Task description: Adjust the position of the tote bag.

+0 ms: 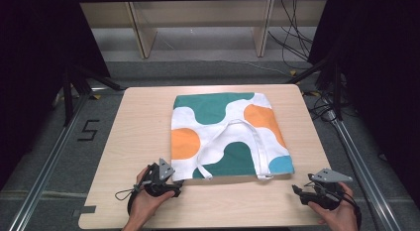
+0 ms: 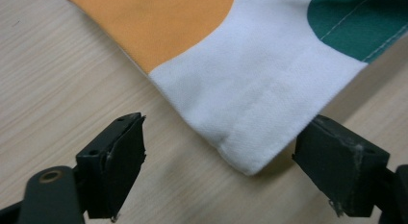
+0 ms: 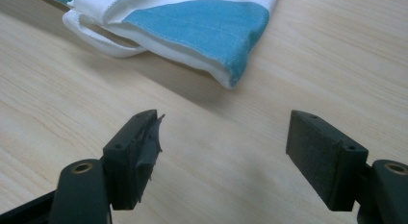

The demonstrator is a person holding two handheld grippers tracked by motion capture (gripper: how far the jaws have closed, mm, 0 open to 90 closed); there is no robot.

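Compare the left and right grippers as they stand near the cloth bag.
The left gripper has the bag's white corner between its open jaws; the right gripper sits short of the blue corner, with bare table between its jaws. Both are open, low over the table and hold nothing.

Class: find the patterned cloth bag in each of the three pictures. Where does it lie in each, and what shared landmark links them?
High view: bag flat at the table's centre.
Left gripper view: its white near corner lies between the open jaws.
Right gripper view: its blue corner at top, beyond the open jaws.
Shared landmark: the light wooden table.
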